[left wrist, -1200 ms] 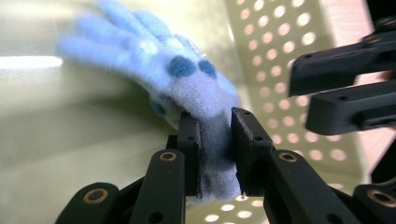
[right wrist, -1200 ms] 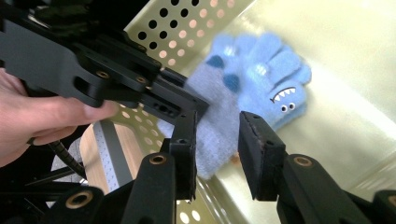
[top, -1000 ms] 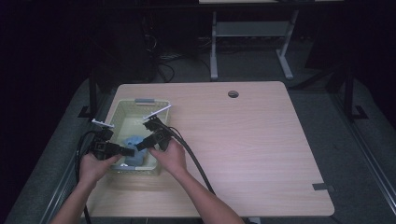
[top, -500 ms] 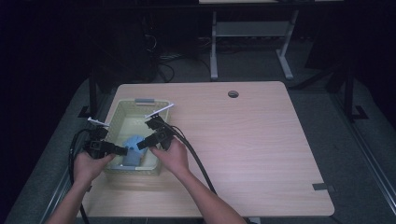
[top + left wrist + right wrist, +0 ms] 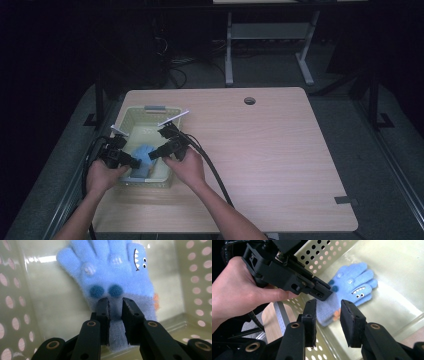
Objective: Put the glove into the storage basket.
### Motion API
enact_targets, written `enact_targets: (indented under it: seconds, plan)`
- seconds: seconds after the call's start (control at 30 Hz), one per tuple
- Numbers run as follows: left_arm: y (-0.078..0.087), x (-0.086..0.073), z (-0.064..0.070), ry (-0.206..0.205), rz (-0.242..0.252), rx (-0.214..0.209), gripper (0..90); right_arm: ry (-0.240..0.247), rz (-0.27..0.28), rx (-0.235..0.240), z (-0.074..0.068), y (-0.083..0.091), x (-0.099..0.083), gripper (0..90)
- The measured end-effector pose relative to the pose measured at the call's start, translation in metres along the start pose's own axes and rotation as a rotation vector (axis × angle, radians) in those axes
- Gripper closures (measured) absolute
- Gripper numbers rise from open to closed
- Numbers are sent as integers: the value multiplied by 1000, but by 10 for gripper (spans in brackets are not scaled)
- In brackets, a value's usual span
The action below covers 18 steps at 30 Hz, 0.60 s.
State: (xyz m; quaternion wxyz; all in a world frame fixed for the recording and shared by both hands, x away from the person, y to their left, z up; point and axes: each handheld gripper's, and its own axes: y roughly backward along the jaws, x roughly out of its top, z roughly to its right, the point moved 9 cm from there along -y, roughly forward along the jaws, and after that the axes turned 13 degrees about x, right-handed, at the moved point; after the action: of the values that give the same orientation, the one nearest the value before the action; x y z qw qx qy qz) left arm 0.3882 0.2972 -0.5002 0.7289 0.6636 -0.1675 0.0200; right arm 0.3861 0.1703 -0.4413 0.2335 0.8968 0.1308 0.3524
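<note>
One blue glove [image 5: 112, 277] lies flat on the floor of the one perforated basket [image 5: 131, 116]. Left gripper [image 5: 115, 305] has its jaws clamped on the glove's grey cuff, fingers of the glove pointing away ahead of the jaws, likely to lift it out by the cuff. Right gripper [image 5: 328, 306] hangs above the cuff end with jaws spread and nothing between them, probably ready to take a second hold. Two grippers, one glove, one basket.

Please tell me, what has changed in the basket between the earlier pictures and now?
The blue glove looks raised slightly within the basket, its cuff clamped in the left gripper. The right gripper has stayed open beside it. Both hands moved only a little; the basket kept its place on the table.
</note>
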Motion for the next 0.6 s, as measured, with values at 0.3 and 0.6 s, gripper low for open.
enact_targets:
  seconds: [0.3, 0.6]
  plan:
    - [17, 8, -2, 33, 109, -57, 680, -1, 12, 18, -2, 4, 1, 635]
    - [28, 14, 1, 56, 184, -107, 615, -13, 34, 35, -1, 11, 2, 605]
